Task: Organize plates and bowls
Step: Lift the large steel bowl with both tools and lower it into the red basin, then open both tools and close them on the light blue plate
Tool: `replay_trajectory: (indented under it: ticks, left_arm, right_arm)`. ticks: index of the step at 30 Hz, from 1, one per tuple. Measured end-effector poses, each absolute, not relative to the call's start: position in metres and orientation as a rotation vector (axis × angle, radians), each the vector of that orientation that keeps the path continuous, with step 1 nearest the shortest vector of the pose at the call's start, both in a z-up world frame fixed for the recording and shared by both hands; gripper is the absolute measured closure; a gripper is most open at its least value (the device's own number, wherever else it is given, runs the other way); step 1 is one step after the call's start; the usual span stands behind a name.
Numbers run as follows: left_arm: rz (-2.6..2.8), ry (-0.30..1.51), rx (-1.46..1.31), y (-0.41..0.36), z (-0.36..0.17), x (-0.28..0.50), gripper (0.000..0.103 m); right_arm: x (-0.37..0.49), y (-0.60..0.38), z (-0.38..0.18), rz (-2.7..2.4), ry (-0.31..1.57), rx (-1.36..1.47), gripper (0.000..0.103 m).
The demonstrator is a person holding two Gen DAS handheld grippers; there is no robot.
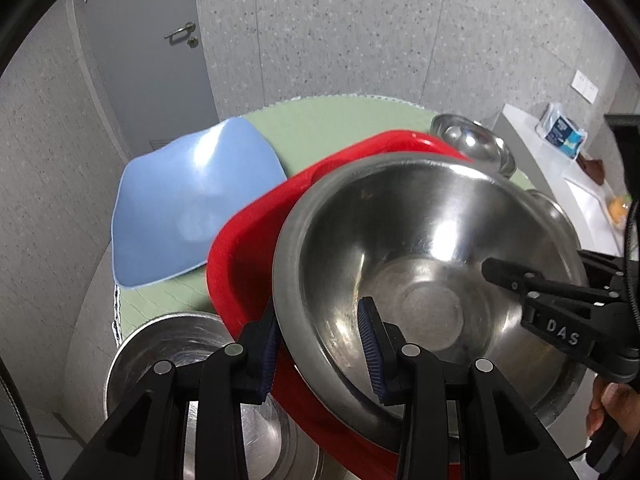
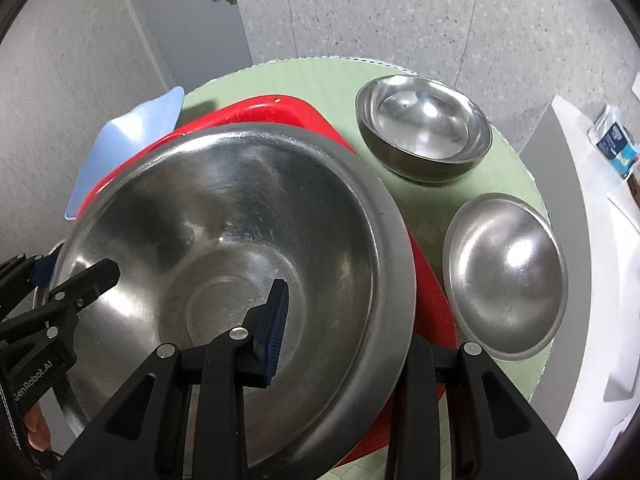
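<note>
A large steel bowl [image 1: 420, 248] is held over a red plate [image 1: 256, 240] on the round green table [image 1: 320, 120]. My left gripper [image 1: 320, 344] is shut on the bowl's near-left rim, one pad inside and one outside. My right gripper [image 2: 344, 336] is shut on the same bowl [image 2: 240, 264] at its right rim; its outer finger is hidden behind the wall. Each gripper shows in the other's view. A blue plate [image 1: 192, 200] lies to the left of the red plate [image 2: 288, 112].
A steel bowl [image 2: 424, 128] sits at the table's back right and a steel dish [image 2: 508, 276] at the right. Another steel bowl [image 1: 176, 356] is at the near left. A white counter [image 2: 592, 200] with a packet stands to the right. A grey door is behind.
</note>
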State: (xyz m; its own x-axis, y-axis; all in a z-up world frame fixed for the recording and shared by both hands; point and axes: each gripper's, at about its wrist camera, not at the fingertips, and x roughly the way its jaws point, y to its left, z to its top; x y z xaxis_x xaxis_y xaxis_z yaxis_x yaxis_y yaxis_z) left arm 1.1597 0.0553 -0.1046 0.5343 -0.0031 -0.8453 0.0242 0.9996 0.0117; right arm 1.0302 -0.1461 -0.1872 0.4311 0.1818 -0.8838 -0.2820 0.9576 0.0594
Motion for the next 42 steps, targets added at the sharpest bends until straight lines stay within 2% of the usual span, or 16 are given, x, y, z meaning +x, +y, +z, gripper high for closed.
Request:
replay_trajectory:
  ticks: [3,5,9,11,14,19,23,26,29,34,42]
  left_arm:
    - [-0.033,1.006,0.020,0.055,-0.107,1.162,0.069]
    - [-0.047,1.003,0.015,0.056,-0.110,1.163,0.062]
    - [-0.079,1.001,-0.007,0.057,-0.112,1.161,0.051]
    - [-0.085,0.981,-0.007,0.058,-0.107,1.160,0.034]
    - [-0.073,0.950,0.003,0.060,-0.101,1.157,0.022]
    - [-0.057,0.924,-0.042,0.075,-0.090,1.151,0.022]
    - [0.001,0.867,-0.091,0.103,-0.071,1.148,0.012]
    - [0.061,0.829,-0.136,0.132,-0.062,1.147,0.011]
    - [0.130,0.820,-0.172,0.160,-0.063,1.150,0.011]
    - [0.228,0.840,-0.225,0.193,-0.074,1.158,0.011]
    - [0.302,0.908,-0.284,0.214,-0.105,1.175,0.011]
  right_arm:
    - [1.030,-0.145,-0.186,0.301,1.089,-0.113,0.061]
    - [1.029,-0.144,-0.185,0.316,1.091,-0.109,0.048]
    - [1.027,-0.145,-0.183,0.329,1.095,-0.104,0.045]
    - [1.027,-0.147,-0.179,0.336,1.097,-0.093,0.041]
    - [1.025,-0.149,-0.169,0.346,1.088,-0.087,0.037]
    - [1.024,-0.150,-0.151,0.342,1.067,-0.091,0.034]
    - [1.032,-0.145,-0.114,0.317,0.971,-0.131,0.033]
    - [1.048,-0.125,-0.089,0.367,0.911,-0.135,0.028]
    - [1.068,-0.098,-0.079,0.427,0.896,-0.151,0.027]
    - [1.105,-0.047,-0.083,0.555,0.928,-0.164,0.027]
    - [1.151,0.018,-0.127,0.671,1.060,-0.180,0.027]
